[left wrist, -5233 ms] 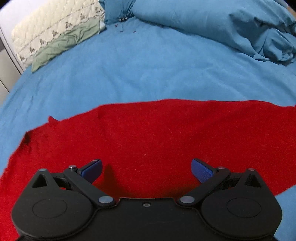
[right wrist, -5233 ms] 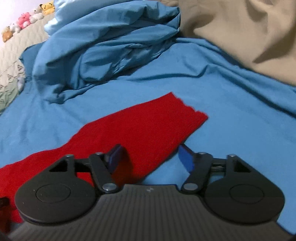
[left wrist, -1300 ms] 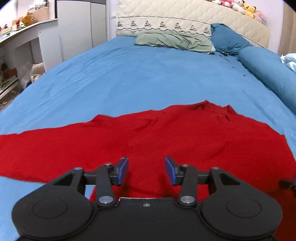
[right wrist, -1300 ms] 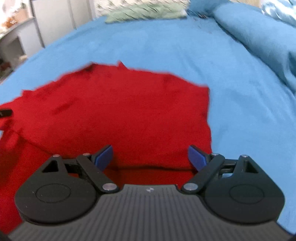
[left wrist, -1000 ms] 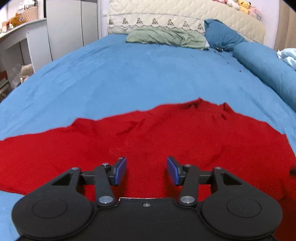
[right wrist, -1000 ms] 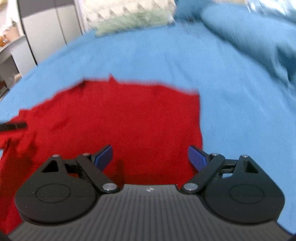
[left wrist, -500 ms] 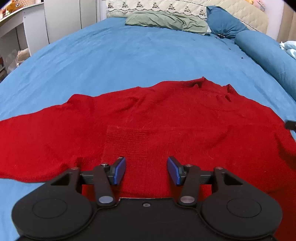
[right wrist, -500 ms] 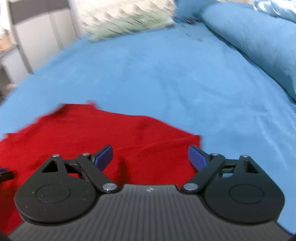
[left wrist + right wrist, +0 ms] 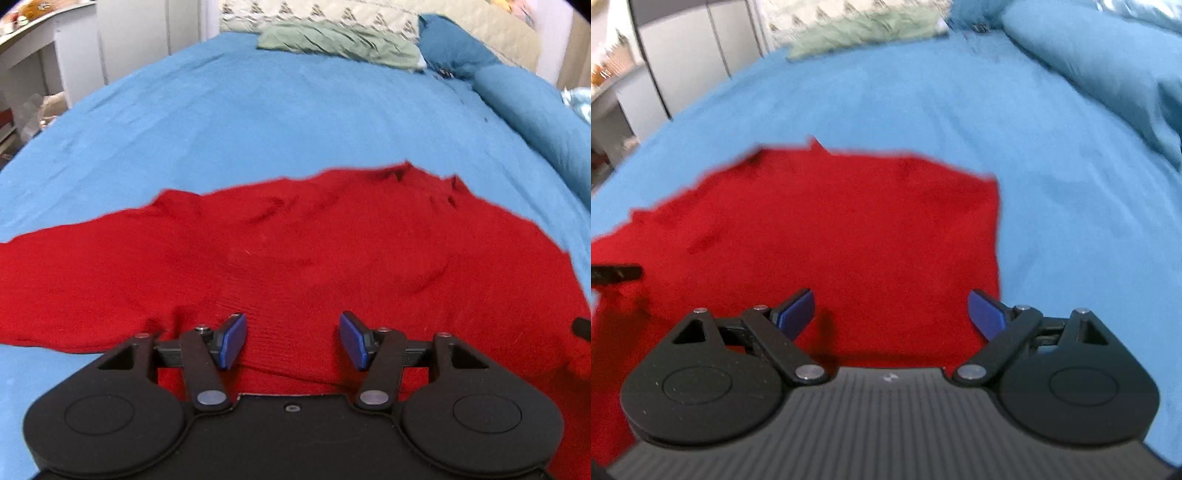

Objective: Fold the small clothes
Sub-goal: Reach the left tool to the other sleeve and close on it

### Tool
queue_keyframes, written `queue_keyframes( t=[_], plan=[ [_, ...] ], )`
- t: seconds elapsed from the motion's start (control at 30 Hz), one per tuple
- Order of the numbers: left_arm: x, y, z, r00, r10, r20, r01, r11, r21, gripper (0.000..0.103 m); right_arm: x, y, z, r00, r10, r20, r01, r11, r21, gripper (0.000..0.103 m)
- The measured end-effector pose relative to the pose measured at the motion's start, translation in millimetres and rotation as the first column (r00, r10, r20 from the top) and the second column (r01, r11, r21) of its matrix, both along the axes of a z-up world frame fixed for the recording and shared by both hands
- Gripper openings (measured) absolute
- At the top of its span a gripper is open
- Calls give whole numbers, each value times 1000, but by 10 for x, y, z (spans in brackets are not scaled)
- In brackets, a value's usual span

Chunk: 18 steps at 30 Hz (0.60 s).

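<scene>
So, through the left wrist camera, I am looking over the left tongs [image 9: 291,341] at a red sweater [image 9: 314,251] lying spread on the blue bedsheet [image 9: 280,122]. Its collar is pointing away from me toward the headboard, and one long sleeve is stretching off to the left edge of the view. My left tongs are standing released, their jaws having just been opening; the near hem of the sweater is lying under and between the blue pads [image 9: 232,341], but nothing is being pinched. A green pillow [image 9: 336,38] and a blue pillow [image 9: 454,50] are sitting well apart from the garment at the head of the bed.

Through the right wrist camera, which is blurring somewhat, I am seeing the right tongs [image 9: 892,314] also standing wide and empty above the sweater's right side. On this side the garment is ending in a straight vertical edge, with no sleeve sticking out, so I am judging that the right sleeve is already folded in. A bunched blue duvet [image 9: 1108,62] is lying far off to the right.

I am reckoning the task is at an early stage: one side looks tucked, while the left sleeve is still reaching outward and the body is not yet folded over.
</scene>
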State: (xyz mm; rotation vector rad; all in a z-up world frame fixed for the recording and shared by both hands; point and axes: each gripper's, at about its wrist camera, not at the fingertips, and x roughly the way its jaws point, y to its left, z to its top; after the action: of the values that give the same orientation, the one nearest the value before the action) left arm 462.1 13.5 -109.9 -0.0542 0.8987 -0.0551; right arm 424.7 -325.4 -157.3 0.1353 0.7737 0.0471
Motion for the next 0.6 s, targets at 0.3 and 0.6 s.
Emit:
queue_keyframes(
  t=[0.3,0.6],
  plan=[
    [-494,775,931,980,177,95,-167,980,-105,77,-56,846,1157,994,101,44,-96,990,-101,103],
    [-782,2123,928,894,438,92,-428,897,-107,97,47,1936,1148,983,182,-8,-182,982,-58,103]
  ],
)
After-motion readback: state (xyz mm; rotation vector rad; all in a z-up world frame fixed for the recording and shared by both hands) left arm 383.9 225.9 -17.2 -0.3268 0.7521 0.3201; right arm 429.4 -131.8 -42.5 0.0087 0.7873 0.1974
